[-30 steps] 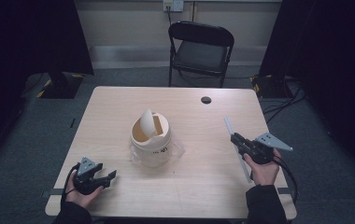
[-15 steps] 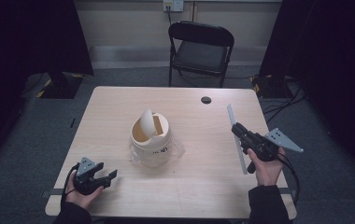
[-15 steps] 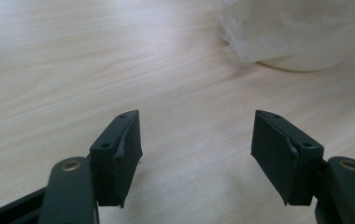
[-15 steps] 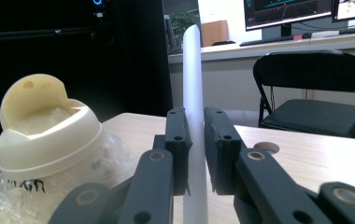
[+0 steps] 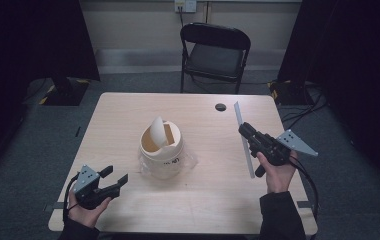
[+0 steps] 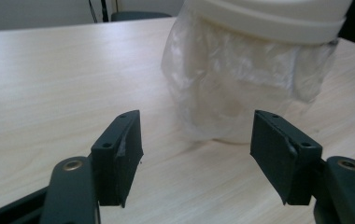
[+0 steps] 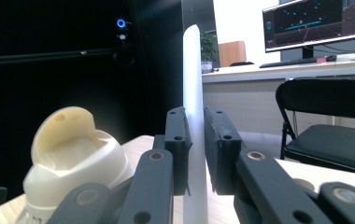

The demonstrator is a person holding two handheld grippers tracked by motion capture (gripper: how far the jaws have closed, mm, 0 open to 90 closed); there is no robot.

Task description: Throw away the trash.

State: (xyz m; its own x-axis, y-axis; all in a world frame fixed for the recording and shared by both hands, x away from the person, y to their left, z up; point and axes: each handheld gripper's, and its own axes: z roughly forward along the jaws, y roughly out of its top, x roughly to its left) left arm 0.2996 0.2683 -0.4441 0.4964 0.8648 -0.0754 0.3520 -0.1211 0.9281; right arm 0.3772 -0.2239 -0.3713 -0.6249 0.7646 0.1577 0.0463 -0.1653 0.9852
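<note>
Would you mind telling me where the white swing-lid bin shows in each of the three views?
High view: white swing-lid bin at table centre.
Left gripper view: its bag-wrapped body upper right, beyond the open jaws.
Right gripper view: its lid top lower left, beside the gripped white strip.
Shared landmark: the black folding chair.

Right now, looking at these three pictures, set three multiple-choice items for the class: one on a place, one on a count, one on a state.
1. Where does the small bin stand?
A. near the table's middle
B. on the chair
C. on the floor

2. How many chairs are behind the table?
A. one
B. two
C. three

3. What is the right gripper doing?
A. open and empty
B. shut on the white strip
C. gripping the bin

Answers: 1 A, the high view shows it mid-table. 2 A, a single black folding chair stands there. 3 B, the right gripper view shows its fingers pressed against the strip.
</note>
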